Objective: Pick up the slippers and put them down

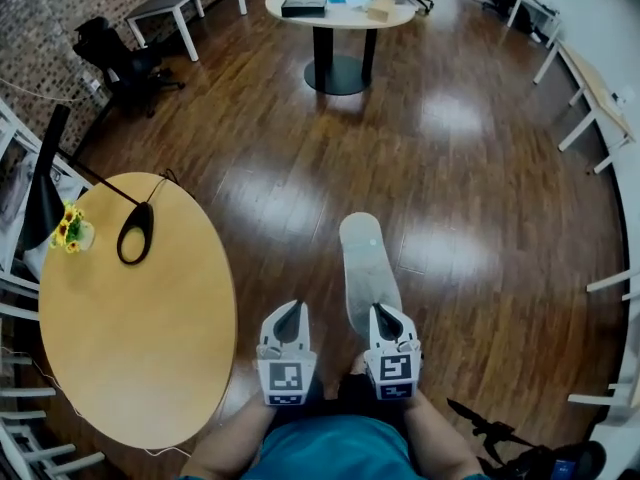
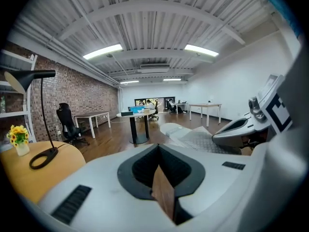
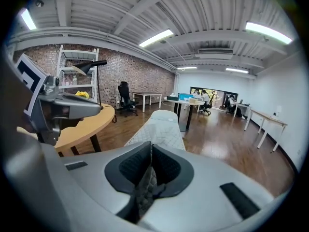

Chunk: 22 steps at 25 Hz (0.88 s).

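right hand-held gripper — angled down, clamps slipper | left hand-held gripper — alongside, closed

Long, flat, pale grey quilted fabric slipper, clamped at near end between jaws of right gripper. Stretching straight ahead past the tips, quilted face up, far end rounded. Just right of left gripper.

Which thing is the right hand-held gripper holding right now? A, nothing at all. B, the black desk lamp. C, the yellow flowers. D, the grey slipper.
D: the right hand-held gripper has its jaws closed on the near end of the grey slipper, which sticks out straight ahead of it.
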Tool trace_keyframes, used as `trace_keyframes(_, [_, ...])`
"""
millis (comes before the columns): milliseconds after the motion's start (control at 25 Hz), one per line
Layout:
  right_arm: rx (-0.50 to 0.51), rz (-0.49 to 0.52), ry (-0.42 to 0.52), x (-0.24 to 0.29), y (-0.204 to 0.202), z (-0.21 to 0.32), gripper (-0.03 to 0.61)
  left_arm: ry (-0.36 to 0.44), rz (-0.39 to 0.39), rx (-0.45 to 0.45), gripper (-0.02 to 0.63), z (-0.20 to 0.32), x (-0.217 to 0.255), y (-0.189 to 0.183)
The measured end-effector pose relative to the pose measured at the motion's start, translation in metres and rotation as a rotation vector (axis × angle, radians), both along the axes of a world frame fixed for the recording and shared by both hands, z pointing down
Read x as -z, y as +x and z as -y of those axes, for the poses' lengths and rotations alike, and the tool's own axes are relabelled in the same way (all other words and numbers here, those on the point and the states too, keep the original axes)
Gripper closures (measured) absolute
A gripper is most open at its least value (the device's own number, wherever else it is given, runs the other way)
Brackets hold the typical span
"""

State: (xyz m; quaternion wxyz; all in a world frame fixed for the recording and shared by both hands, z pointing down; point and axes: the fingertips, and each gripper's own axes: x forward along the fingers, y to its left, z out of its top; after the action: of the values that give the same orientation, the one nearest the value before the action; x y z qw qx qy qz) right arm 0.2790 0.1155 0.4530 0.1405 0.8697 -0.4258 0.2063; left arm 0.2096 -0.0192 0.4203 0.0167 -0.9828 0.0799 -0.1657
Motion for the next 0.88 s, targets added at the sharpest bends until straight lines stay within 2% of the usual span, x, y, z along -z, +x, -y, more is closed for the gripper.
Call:
trace_keyframes(240, [-0.011,0.029,-0.033,-0.048,0.03,-0.001,0.549,-0.016,0.031,-0.006,0.609,0.007,-0.056,0.032])
trace_keyframes(520, [0.001,0.051,-0.057,-0.126,0.057,0.015,0.549,-0.01,0.037,-0.06,0.609,0.008,-0.139,0.068])
trace_keyframes(680, [0.037,0.06,-0.081,-0.191,0.077,0.027,0.549,-0.013,0.059,-0.085,0.609,0.007,-0.21,0.092])
trace_keyframes(880, [0.044,0.084,-0.11,-0.299,0.096,0.014,0.549,-0.03,0.086,-0.089,0.609,-0.005,-0.31,0.116])
